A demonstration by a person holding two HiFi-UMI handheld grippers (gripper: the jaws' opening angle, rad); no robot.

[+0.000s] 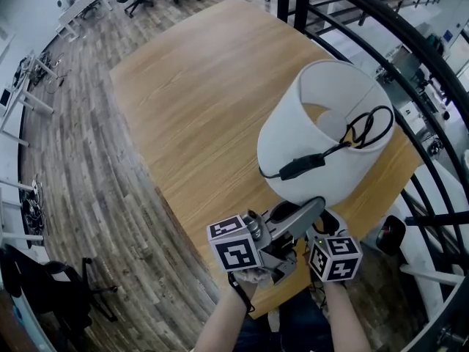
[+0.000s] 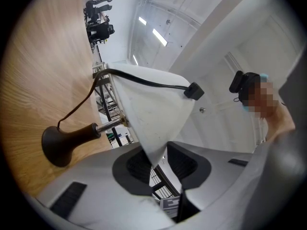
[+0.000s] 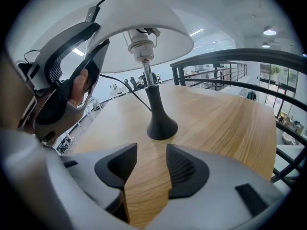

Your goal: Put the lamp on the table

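1. The left gripper has its jaws part-way open. The lower rim of the lamp's white shade sits in the gap: it lies against one pad, with daylight between it and the other, so I judge this a loose hold at most, not a clamp.
2. The right gripper is open and empty, with only bare wood showing between its pads.
3. Just beyond the right jaws stands the lamp's dark base, flat on the table near its near edge, at the railing side.
4. The lamp's long axis is upright, with stem straight above base and shade on top.
5. The left gripper is the nearer one. The lamp looks placed, so that gripper's way out is probably back off the rim, away from the shade, without tipping it.
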